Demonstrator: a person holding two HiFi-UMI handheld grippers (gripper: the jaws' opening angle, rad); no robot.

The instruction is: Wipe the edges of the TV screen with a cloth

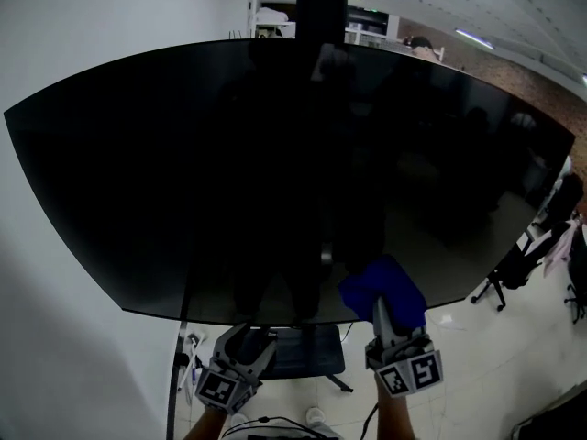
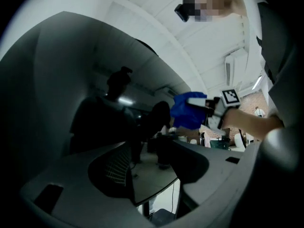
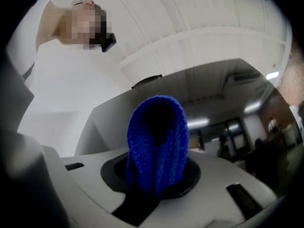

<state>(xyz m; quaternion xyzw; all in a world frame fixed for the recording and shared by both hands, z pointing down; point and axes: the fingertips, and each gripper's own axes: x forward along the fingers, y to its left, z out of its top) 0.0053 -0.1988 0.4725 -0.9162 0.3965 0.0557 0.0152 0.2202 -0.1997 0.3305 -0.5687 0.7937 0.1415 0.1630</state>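
Down low, closest of all, the left claw (image 1: 246, 339) and the right claw (image 1: 385, 313) poke up side by side. Above them spreads the big dark TV screen (image 1: 275, 154), the biggest thing in the room. Its bottom edge (image 1: 275, 324) runs long from left to right, just over both claws. The right claw is squeezed tight on a blue cloth (image 1: 381, 287). The cloth sits in front of the screen, a little above that edge and right of the middle. The left claw is spread apart with nothing in it, off to the left. So the right claw is the near one. I think it needs to drop the cloth a bit and slide it sideways along the edge.
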